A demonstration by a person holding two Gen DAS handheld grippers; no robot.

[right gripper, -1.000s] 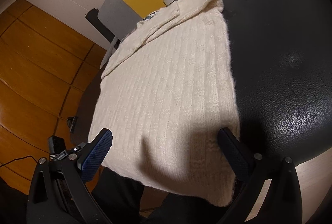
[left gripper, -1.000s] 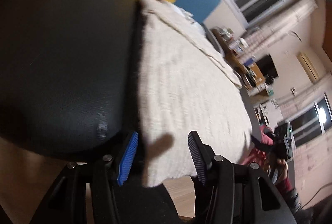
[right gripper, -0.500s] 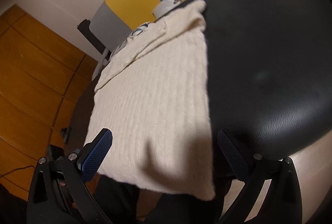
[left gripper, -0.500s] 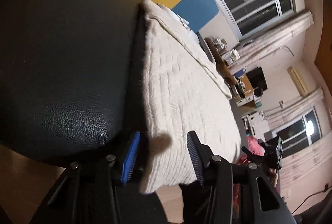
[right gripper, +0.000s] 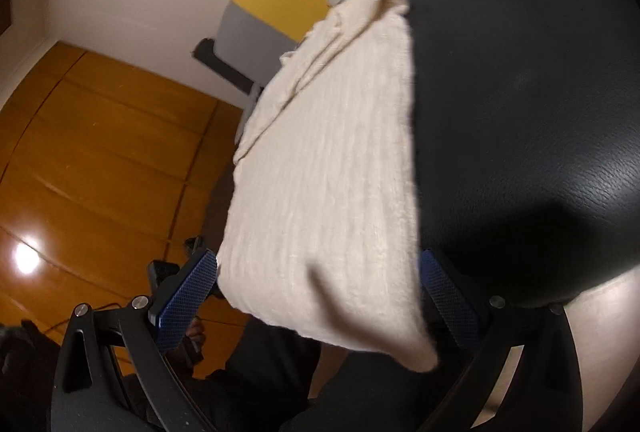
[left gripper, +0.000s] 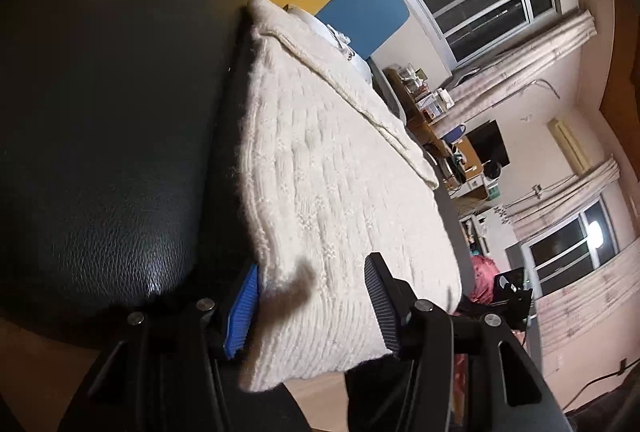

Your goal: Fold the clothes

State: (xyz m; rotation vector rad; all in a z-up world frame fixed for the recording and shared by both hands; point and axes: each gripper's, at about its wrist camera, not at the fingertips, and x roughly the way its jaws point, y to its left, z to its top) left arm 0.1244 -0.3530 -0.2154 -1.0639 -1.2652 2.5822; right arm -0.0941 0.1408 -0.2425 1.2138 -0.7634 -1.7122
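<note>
Cream sweater motion-blurred in right view, its near hem overhanging the black cushion, underside hidden

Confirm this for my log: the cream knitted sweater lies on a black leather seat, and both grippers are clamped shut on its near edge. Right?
Not quite. The sweater does lie on the black leather seat, but neither gripper is clamped. In the left wrist view the left gripper is open around the near edge, and the right wrist view shows the right gripper open too.
</note>
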